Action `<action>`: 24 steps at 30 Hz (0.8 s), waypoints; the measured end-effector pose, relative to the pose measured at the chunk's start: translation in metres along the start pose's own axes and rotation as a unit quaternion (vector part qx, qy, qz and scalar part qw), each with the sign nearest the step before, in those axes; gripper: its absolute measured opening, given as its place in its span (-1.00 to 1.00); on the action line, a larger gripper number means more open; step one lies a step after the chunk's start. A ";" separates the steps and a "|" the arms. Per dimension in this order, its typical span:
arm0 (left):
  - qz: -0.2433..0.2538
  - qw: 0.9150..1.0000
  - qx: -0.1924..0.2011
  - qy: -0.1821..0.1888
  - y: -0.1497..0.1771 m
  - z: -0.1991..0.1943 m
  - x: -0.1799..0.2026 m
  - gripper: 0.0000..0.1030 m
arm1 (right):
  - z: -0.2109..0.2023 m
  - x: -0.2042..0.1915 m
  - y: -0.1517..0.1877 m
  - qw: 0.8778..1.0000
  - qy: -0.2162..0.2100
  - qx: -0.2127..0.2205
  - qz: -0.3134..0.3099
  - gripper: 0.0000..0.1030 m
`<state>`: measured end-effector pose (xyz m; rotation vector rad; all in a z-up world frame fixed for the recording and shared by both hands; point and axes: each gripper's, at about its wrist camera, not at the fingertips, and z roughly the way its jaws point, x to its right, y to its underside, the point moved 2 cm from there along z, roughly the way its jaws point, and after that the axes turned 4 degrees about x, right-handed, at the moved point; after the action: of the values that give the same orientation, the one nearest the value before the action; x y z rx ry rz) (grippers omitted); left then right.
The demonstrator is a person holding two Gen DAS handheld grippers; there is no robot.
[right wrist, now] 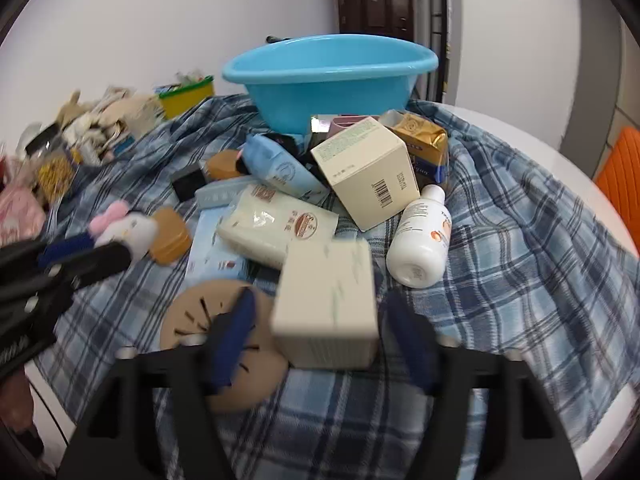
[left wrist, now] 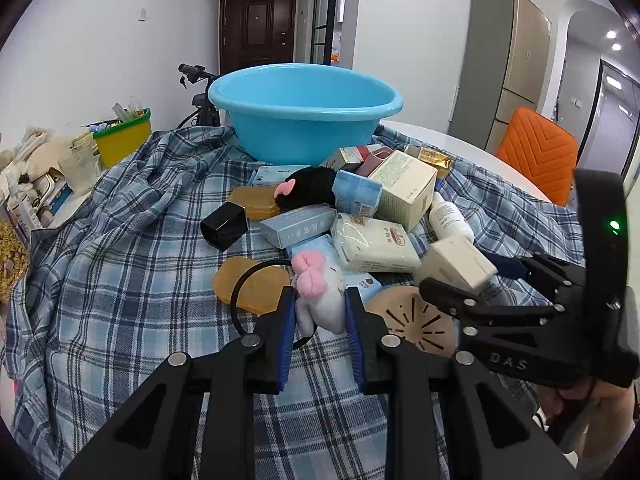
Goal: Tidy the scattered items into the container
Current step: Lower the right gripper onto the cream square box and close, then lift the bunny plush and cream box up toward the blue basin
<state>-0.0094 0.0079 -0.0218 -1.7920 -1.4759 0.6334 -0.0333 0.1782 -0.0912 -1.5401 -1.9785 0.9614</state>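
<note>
A blue plastic basin (left wrist: 304, 108) stands at the far side of a plaid cloth (left wrist: 120, 272); it also shows in the right wrist view (right wrist: 328, 76). Boxes, packets and a white bottle (right wrist: 424, 236) lie heaped in front of it. My left gripper (left wrist: 320, 308) is shut on a white plush toy with a pink bow (left wrist: 320, 292), which also shows in the right wrist view (right wrist: 128, 228). My right gripper (right wrist: 324, 320) is open around a cream box (right wrist: 328, 300), jaws apart from its sides; it shows in the left wrist view (left wrist: 460, 264).
A tan slotted disc (right wrist: 200, 320) lies under the right gripper's left finger. A black headband ring (left wrist: 248, 280), amber soap pieces (left wrist: 248, 284) and a black box (left wrist: 224, 224) lie left of the pile. A yellow bin (left wrist: 124, 140) and clutter stand far left. An orange chair (left wrist: 536, 152) is right.
</note>
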 end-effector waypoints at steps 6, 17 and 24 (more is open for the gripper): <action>-0.010 1.000 -0.001 -0.005 0.000 0.001 -0.007 -0.51 | 0.006 0.001 0.000 0.999 0.032 0.001 -0.009 0.52; 0.001 1.000 -0.003 0.003 0.001 0.004 0.002 -0.51 | -0.007 0.007 0.002 1.000 0.010 0.011 0.011 -0.22; -0.001 1.000 -0.004 -0.001 0.002 0.005 0.002 -0.51 | -0.010 0.009 0.002 1.000 0.020 0.013 0.012 -0.22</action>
<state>-0.0114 0.0108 -0.0265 -1.7972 -1.4827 0.6286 -0.0272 0.1893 -0.0872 -1.5590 -1.9161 0.9546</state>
